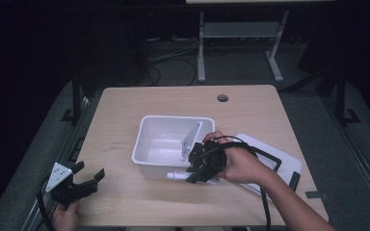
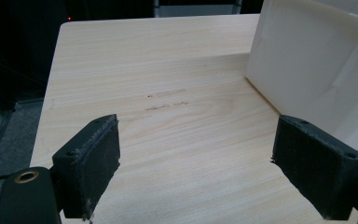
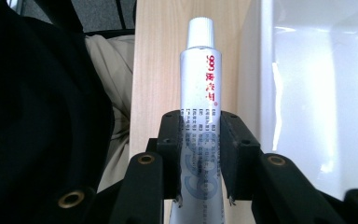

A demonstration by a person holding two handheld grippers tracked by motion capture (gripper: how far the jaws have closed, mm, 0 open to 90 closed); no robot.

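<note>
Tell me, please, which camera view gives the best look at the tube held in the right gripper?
The right gripper view: the tube runs up the middle between the pads of the right gripper, white cap and red print clear. In the high view just its capped end pokes out beside the white bin.

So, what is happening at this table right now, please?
A person works at a wooden table with a gripper in each hand. The right gripper is shut on a white tube with a white cap, held beside the near wall of a white bin. The left gripper rests open near the table's left front corner, with nothing between its jaws. A white lid with black handles lies to the right of the bin.
</note>
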